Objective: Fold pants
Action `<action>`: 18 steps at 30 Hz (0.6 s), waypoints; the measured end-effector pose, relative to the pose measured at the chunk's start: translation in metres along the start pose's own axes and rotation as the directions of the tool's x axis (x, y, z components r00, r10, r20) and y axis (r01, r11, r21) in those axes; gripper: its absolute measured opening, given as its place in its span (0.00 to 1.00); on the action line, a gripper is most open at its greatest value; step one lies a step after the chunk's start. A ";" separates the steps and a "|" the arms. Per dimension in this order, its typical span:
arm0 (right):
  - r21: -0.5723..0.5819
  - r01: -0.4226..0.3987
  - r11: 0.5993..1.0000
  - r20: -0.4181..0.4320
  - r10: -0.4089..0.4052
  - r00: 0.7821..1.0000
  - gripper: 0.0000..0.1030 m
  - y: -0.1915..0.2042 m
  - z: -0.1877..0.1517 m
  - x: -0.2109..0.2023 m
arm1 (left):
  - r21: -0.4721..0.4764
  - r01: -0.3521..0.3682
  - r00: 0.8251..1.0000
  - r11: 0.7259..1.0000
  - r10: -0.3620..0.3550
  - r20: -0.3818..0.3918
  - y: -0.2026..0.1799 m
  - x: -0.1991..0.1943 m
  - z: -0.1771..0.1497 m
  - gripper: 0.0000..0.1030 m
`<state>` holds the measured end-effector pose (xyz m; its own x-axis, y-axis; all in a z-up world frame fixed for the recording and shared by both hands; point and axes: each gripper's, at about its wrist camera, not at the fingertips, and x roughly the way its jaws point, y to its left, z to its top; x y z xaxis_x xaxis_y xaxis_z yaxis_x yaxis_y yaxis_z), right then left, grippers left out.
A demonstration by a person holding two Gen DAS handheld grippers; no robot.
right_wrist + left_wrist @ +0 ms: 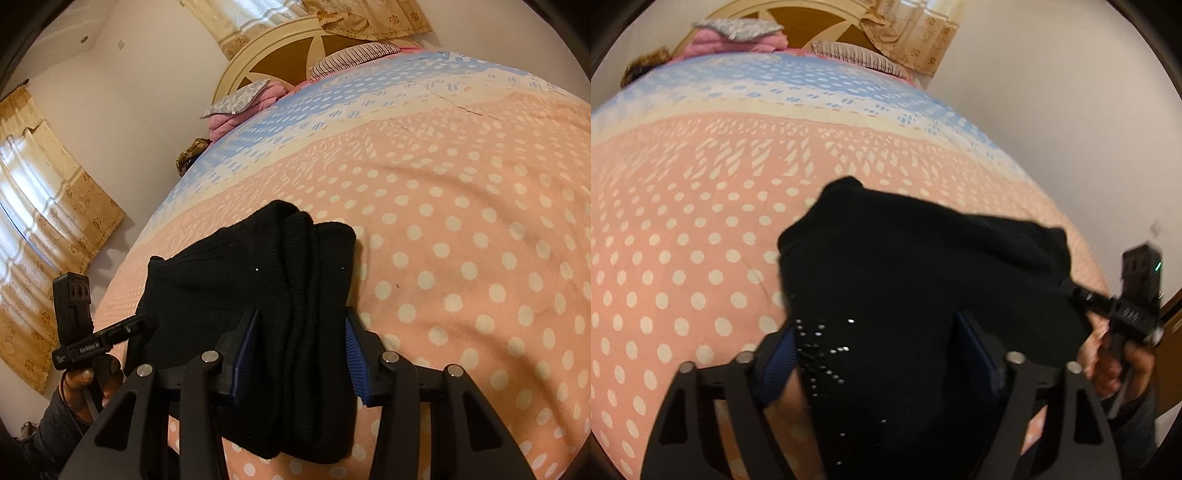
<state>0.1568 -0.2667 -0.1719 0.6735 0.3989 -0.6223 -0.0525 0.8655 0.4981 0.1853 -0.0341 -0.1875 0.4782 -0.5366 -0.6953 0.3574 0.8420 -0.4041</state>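
Both grippers, left (879,354) and right (301,354), straddle the black pants (251,280) near the bed's (480,221) edge; grip unclear. Soft, limp knit: hold bunched edges.

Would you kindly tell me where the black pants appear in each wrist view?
Left wrist view: black pants fill the lower centre, bunched between this gripper's jaws.
Right wrist view: the pants lie lower centre, folded on the bedspread, between that gripper's jaws.
Shared landmark: the rounded headboard at the top.

White lettering on the left hand-held gripper (146,325) is too blurred to read.
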 end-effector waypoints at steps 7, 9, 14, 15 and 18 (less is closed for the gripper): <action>0.012 -0.014 1.000 0.021 0.014 1.000 0.38 0.003 -0.005 -0.001 | -0.038 0.104 0.995 0.994 -0.104 0.004 0.009 -0.002 -0.005 0.43; 0.033 -0.045 0.998 0.026 0.044 0.999 0.35 -0.001 -0.005 -0.003 | -0.013 0.111 0.994 0.994 -0.111 0.001 0.001 -0.004 -0.003 0.29; 0.013 -0.073 0.997 0.038 0.072 0.997 0.31 0.006 -0.006 -0.007 | 0.046 0.049 0.998 0.998 -0.051 0.030 -0.010 -0.018 -0.004 0.17; 0.006 -0.074 0.997 0.038 0.074 0.997 0.30 0.008 -0.005 -0.007 | 0.049 0.038 0.998 0.998 -0.040 0.037 -0.011 -0.018 -0.003 0.16; -0.015 -0.075 0.997 0.048 0.076 0.996 0.29 0.015 -0.005 -0.011 | 0.060 0.005 0.995 0.998 -0.011 0.101 -0.018 -0.033 -0.009 0.14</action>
<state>0.1453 -0.2564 -0.1606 0.7024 0.4485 -0.5528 -0.1141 0.8374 0.5345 0.1559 -0.0309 -0.1634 0.5531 -0.5485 -0.6271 0.4074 0.8346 -0.3707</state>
